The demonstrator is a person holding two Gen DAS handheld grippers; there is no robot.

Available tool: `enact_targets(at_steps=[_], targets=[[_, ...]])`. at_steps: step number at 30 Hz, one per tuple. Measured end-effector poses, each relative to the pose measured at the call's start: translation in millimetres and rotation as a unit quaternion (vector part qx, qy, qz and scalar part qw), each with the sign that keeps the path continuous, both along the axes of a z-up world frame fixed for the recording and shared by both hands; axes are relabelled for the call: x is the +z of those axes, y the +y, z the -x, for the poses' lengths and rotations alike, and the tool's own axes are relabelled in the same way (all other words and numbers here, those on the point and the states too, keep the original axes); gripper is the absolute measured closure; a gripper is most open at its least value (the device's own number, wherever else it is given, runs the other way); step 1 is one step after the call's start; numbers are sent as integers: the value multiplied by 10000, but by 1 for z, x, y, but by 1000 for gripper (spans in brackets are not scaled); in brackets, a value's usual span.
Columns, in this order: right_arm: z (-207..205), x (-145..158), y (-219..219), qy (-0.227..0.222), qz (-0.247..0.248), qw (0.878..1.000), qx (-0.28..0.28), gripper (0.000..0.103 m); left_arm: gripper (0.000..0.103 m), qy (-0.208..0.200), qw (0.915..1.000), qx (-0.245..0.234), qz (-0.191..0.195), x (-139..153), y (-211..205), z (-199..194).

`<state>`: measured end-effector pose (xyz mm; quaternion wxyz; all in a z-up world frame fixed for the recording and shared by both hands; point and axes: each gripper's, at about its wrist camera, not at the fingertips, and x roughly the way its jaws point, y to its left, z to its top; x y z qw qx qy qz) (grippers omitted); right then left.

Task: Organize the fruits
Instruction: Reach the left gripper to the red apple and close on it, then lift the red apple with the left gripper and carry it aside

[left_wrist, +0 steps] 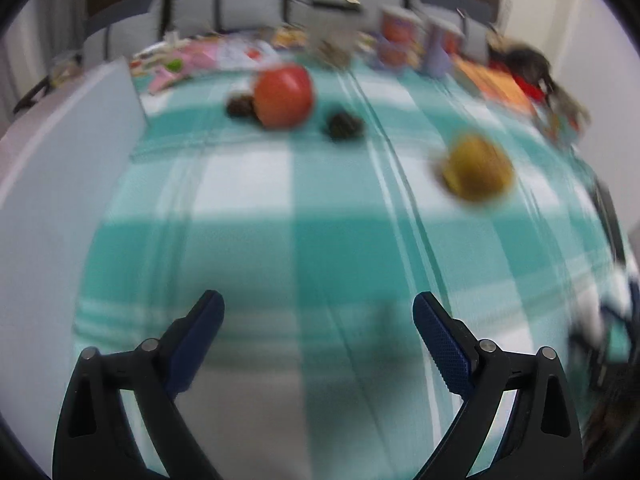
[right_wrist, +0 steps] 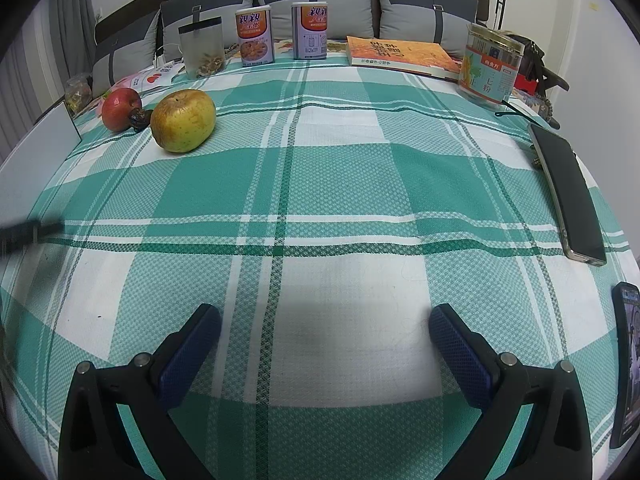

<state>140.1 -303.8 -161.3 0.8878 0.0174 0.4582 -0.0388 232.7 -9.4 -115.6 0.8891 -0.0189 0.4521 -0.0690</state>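
Note:
A red apple [left_wrist: 284, 95] lies far ahead in the blurred left wrist view, with a small dark fruit [left_wrist: 240, 106] at its left and another [left_wrist: 344, 125] at its right. A yellow-green apple [left_wrist: 476, 168] lies to the right. My left gripper [left_wrist: 318, 312] is open and empty, well short of them. In the right wrist view the yellow-green apple [right_wrist: 183, 120] lies at far left, beside the red apple [right_wrist: 121, 109] and a dark fruit [right_wrist: 139, 117]. My right gripper [right_wrist: 324, 326] is open and empty over the checked cloth [right_wrist: 340, 184].
A white board [right_wrist: 36, 148] stands at the left edge. Two cans [right_wrist: 254, 36] [right_wrist: 309, 30], a clear bag [right_wrist: 202, 46], a book [right_wrist: 400, 56] and a jar [right_wrist: 490, 66] line the back. Phones [right_wrist: 568, 196] [right_wrist: 626, 360] lie at the right.

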Motion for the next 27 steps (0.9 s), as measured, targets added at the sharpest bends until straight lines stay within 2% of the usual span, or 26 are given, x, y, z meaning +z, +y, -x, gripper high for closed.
enact_targets(at_steps=[3, 5, 9, 11, 14, 15, 16, 17, 18, 22, 25, 27], targets=[[0, 0, 0, 0, 1, 10000, 0, 0, 7, -74, 9984, 397, 384, 21, 22, -45], [0, 0, 0, 0, 0, 10000, 0, 0, 7, -94, 9981, 474, 383, 29, 27, -69], [0, 0, 0, 0, 0, 10000, -4, 0, 7, -146, 9993, 221, -250, 39, 6, -125], [0, 0, 0, 0, 0, 10000, -5, 0, 7, -76, 9988, 222, -438, 36, -2, -145], [0, 0, 0, 0, 0, 10000, -5, 0, 8, 380, 9963, 468, -608, 19, -5, -178], [0, 0, 0, 0, 0, 10000, -5, 0, 9, 496, 9955, 591, -555, 13, -2, -185], [0, 0, 0, 0, 0, 10000, -5, 0, 14, 506, 9957, 652, -429, 11, 2, -186], [0, 0, 0, 0, 0, 10000, -5, 0, 40, 478, 9966, 631, -207, 9, 4, -186], [0, 0, 0, 0, 0, 10000, -5, 0, 42, 505, 9972, 545, 14, 10, 3, -186], [0, 0, 0, 0, 0, 10000, -6, 0, 43, 472, 9980, 348, -220, 15, -4, -171], [0, 0, 0, 0, -1, 10000, -5, 0, 43, 544, 9970, 362, 406, 28, 10, -141], [0, 0, 0, 0, 0, 10000, -6, 0, 43, 583, 9956, 228, 691, 37, 16, -113]])
